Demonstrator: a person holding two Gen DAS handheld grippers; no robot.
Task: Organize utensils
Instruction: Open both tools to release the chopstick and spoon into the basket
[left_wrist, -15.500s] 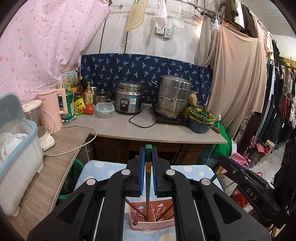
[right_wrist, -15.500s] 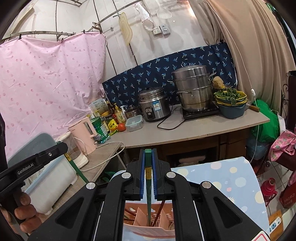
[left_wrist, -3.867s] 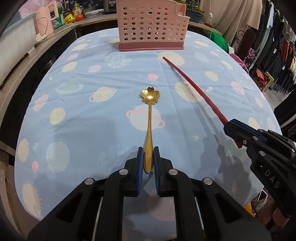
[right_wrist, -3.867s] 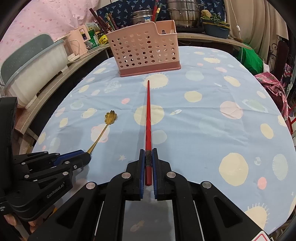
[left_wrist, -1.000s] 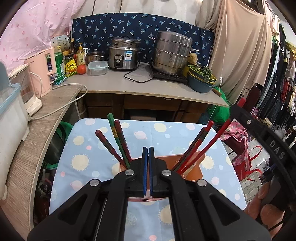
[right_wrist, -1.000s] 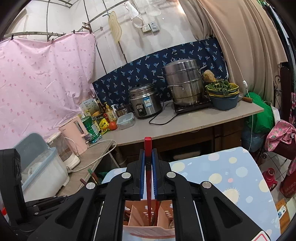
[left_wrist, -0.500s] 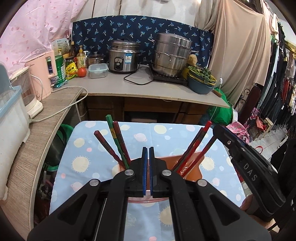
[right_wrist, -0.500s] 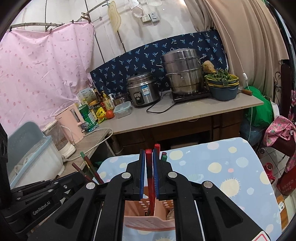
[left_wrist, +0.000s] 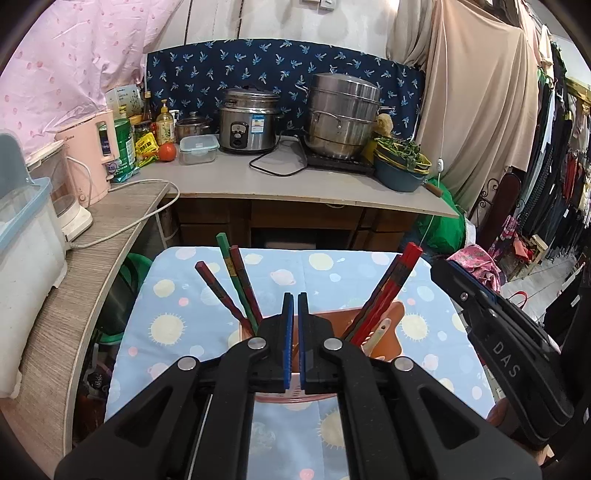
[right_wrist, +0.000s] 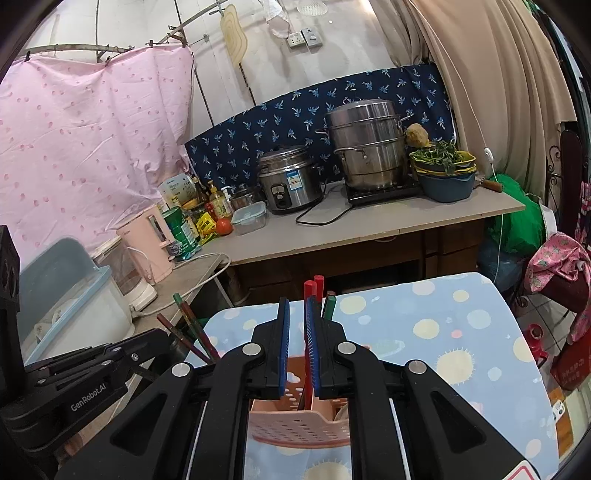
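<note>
A pink perforated basket (left_wrist: 391, 332) stands on the blue planet-print tablecloth (left_wrist: 184, 314). Dark red and green chopsticks (left_wrist: 236, 280) lean out of its left side, red ones (left_wrist: 391, 284) out of its right side. My left gripper (left_wrist: 294, 295) hovers over the basket (right_wrist: 295, 424), shut with nothing between its pads. My right gripper (right_wrist: 296, 301) is also above it, jaws slightly apart. A red chopstick (right_wrist: 309, 288) stands in the basket and leans beside the right pad, unpinched. Each gripper appears in the other's view: the right gripper (left_wrist: 443, 264) and the left gripper (right_wrist: 159, 338).
Behind the table runs a counter with a rice cooker (left_wrist: 247, 125), a steamer pot (left_wrist: 343, 118), a bowl of greens (left_wrist: 402, 166) and a pink kettle (left_wrist: 88, 162). A plastic storage box (left_wrist: 22, 240) sits on the side counter at left. Hanging clothes (left_wrist: 554, 166) line the right.
The red chopstick has sunk into the basket and the right gripper's pads have come off it. The right gripper has dropped lower beside the basket. The left gripper stays shut.
</note>
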